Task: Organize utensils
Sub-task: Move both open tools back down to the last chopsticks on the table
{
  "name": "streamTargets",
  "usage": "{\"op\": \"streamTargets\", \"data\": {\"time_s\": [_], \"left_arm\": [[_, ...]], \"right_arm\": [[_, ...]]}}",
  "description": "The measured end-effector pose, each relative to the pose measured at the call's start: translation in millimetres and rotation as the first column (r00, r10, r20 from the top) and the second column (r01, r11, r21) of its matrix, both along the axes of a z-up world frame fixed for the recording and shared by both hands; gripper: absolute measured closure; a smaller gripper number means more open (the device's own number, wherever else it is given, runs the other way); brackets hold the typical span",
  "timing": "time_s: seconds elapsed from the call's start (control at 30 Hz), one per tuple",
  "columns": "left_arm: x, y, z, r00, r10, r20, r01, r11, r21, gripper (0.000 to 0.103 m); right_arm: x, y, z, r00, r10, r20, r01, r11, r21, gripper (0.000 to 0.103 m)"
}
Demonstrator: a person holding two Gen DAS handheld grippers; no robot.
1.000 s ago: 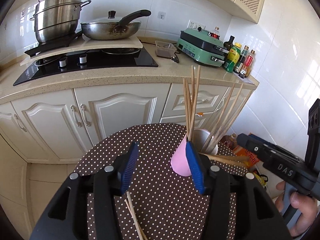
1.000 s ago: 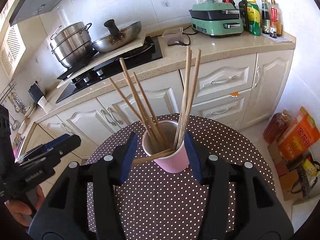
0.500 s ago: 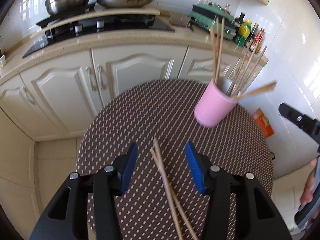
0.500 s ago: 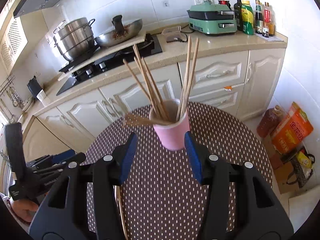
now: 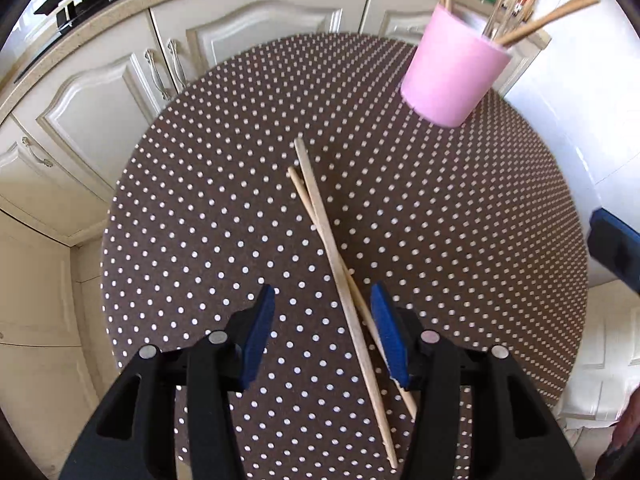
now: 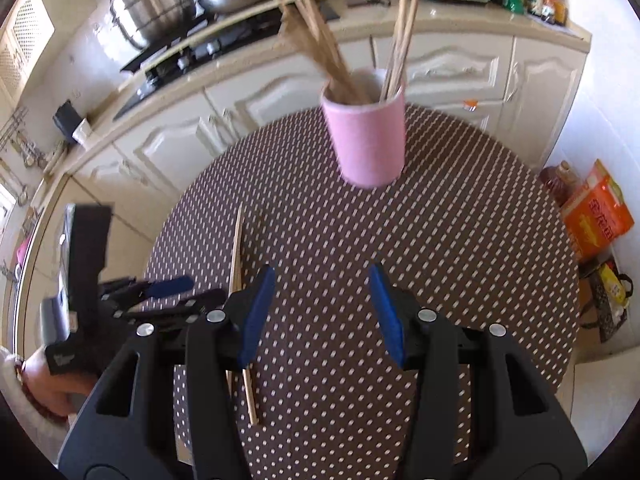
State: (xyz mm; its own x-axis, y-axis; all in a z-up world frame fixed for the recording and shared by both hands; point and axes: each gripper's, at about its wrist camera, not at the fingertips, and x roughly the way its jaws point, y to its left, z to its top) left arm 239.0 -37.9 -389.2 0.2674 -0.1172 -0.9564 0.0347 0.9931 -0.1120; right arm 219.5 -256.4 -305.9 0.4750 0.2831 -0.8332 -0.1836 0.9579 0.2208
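Two loose wooden chopsticks [image 5: 324,232] lie crossed on the brown dotted table [image 5: 208,184]. My left gripper [image 5: 322,320] hangs open just above their near half. The sticks run between its blue pads, close to the right pad [image 5: 386,336], which does not press on them. A pink cup [image 5: 452,76] holding several chopsticks stands at the table's far right. In the right wrist view the same cup [image 6: 366,140] is ahead. My right gripper [image 6: 320,312] is open over bare cloth, with nothing between its fingers. The loose chopsticks [image 6: 238,256] and the left gripper [image 6: 204,289] sit to its left.
White cabinets [image 6: 256,100] and a counter with a stove, pots [image 6: 156,4], a green appliance and bottles run behind the table. An orange box [image 6: 600,212] and a bag stand on the floor at right. A hand [image 6: 52,388] holds the left gripper.
The left gripper tipped downward and sank over the two loose chopsticks. The right gripper drew back from the pink cup, which no longer sits between its fingers. Both jaw gaps look the same.
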Motion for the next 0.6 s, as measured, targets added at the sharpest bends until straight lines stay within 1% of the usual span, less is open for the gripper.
{"op": "streamTargets", "data": {"time_s": [0.1, 0.2, 0.27, 0.37, 0.4, 0.47, 0.53, 0.6], "left_arm": [[2, 3, -9, 1.000, 0.006, -0.025, -0.005, 0.999, 0.034, 0.054], [0, 10, -12, 0.999, 0.026, -0.034, -0.025, 0.999, 0.029, 0.054], [-1, 16, -16, 0.998, 0.042, -0.049, -0.040, 0.998, 0.043, 0.054], [3, 22, -18, 0.998, 0.038, -0.057, -0.035, 0.998, 0.055, 0.053], [4, 23, -17, 0.998, 0.043, -0.055, -0.040, 0.998, 0.047, 0.054], [6, 29, -12, 0.996, 0.076, -0.036, -0.076, 0.997, 0.002, 0.054], [10, 32, -11, 0.995, 0.090, -0.037, -0.091, 0.996, -0.023, 0.054], [15, 31, -13, 0.996, 0.078, -0.040, -0.079, 0.997, -0.018, 0.054]], "right_arm": [[0, 6, -6, 0.999, 0.024, -0.026, -0.024, 1.000, 0.001, 0.054], [4, 11, -11, 0.998, 0.047, -0.046, -0.047, 0.999, 0.005, 0.054], [8, 16, -15, 0.996, 0.061, -0.060, -0.061, 0.998, 0.002, 0.054], [13, 21, -21, 0.994, 0.073, -0.084, -0.073, 0.997, 0.008, 0.054], [15, 23, -22, 0.993, 0.079, -0.087, -0.078, 0.997, 0.009, 0.054], [17, 26, -23, 0.991, 0.093, -0.093, -0.093, 0.996, 0.009, 0.054], [19, 29, -25, 0.989, 0.106, -0.099, -0.106, 0.994, 0.007, 0.054], [20, 31, -26, 0.988, 0.110, -0.105, -0.109, 0.994, 0.009, 0.054]]}}
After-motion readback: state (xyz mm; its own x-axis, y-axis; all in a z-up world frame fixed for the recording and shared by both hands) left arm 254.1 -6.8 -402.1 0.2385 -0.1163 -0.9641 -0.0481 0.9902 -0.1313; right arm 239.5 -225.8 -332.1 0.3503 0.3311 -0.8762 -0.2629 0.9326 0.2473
